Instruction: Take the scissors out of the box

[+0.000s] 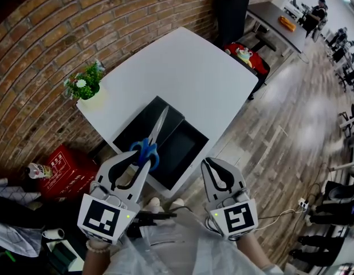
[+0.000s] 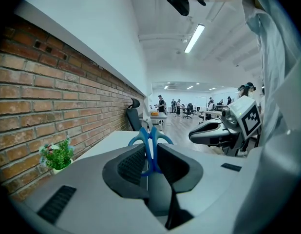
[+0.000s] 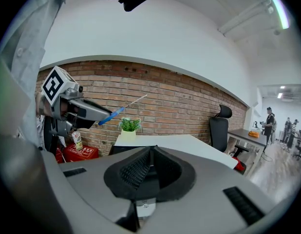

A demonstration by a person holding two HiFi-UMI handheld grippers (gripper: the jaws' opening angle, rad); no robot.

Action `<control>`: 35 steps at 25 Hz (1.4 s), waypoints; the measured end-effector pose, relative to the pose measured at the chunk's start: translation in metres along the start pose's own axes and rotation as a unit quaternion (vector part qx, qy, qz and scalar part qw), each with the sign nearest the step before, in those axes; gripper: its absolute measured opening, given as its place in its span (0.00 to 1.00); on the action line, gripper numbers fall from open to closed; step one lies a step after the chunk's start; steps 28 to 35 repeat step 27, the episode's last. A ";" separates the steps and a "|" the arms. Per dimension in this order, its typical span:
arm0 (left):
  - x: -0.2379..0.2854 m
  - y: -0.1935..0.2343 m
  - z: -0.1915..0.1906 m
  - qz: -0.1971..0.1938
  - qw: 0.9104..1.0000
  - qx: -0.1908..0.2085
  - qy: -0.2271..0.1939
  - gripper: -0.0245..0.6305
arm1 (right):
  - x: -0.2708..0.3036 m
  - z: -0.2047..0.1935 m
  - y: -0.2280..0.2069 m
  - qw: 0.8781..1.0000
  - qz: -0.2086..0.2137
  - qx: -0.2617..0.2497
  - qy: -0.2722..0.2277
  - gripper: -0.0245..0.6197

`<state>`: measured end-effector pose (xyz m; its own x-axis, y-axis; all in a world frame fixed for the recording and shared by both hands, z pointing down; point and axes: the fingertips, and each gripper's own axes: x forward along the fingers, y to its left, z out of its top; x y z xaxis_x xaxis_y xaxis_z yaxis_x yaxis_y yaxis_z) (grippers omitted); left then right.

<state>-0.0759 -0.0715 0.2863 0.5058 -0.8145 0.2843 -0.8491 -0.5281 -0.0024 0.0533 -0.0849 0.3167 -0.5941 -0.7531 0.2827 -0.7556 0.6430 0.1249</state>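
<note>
Scissors (image 1: 154, 132) with blue handles and bare metal blades are up in the air over the open black box (image 1: 185, 152), blades pointing away from me. My left gripper (image 1: 141, 156) is shut on their blue handles (image 2: 150, 139), which stick out past the fingertips in the left gripper view. The right gripper view shows that gripper from the side, the scissors (image 3: 119, 110) slanting up and to the right out of it. My right gripper (image 1: 209, 165) hangs beside the box's near right corner. Its jaws are closed together with nothing between them (image 3: 151, 156).
The box rests at the near edge of a white table (image 1: 188, 73). A small potted plant (image 1: 85, 85) stands at the table's left corner by the brick wall. A red case (image 1: 63, 171) lies on the floor to the left. Chairs (image 1: 234, 10) stand beyond the table.
</note>
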 end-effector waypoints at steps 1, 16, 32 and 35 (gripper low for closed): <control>0.000 -0.001 0.000 -0.001 1.000 0.001 0.001 0.18 | 0.000 0.000 0.000 1.000 0.000 0.000 0.000 0.12; 0.003 -0.002 -0.003 -0.008 1.000 0.000 0.004 0.18 | 0.000 -0.003 0.003 1.000 0.002 -0.005 0.008 0.12; 0.006 -0.006 -0.005 -0.017 1.000 0.002 0.008 0.18 | 0.000 -0.005 0.005 1.000 0.006 -0.012 0.013 0.12; 0.006 -0.006 -0.005 -0.017 1.000 0.002 0.008 0.18 | 0.000 -0.005 0.005 1.000 0.006 -0.012 0.013 0.12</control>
